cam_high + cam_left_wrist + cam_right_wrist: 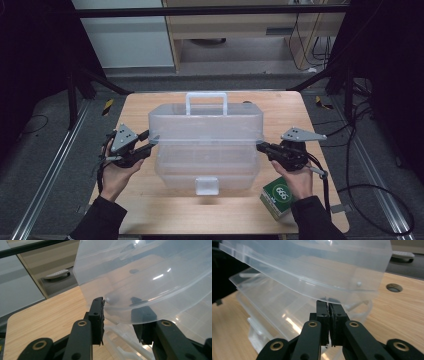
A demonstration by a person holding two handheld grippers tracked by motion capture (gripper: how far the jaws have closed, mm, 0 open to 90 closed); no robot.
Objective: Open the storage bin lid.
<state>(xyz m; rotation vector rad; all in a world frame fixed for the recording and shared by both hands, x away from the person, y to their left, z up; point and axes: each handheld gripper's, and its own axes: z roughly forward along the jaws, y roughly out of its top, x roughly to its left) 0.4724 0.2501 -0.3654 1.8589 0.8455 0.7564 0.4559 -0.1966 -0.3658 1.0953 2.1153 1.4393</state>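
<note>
Mid-bench (150, 210) sits a clear box (206, 150), lid (206, 122) raised. Left claw (150, 141) at its left end, jaws apart, straddling the lid rim, pads not pressing. Right claw (261, 146) clenched on the lid's right edge. Green carton (276, 196) near right hand.

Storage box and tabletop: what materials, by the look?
Storage box: seemingly translucent moulded plastic, glossy; the wood shows through its walls and highlights glint on its curves in the left gripper view. Table: light wood grain, matt, probably laminate or veneer; which one is unclear.
</note>
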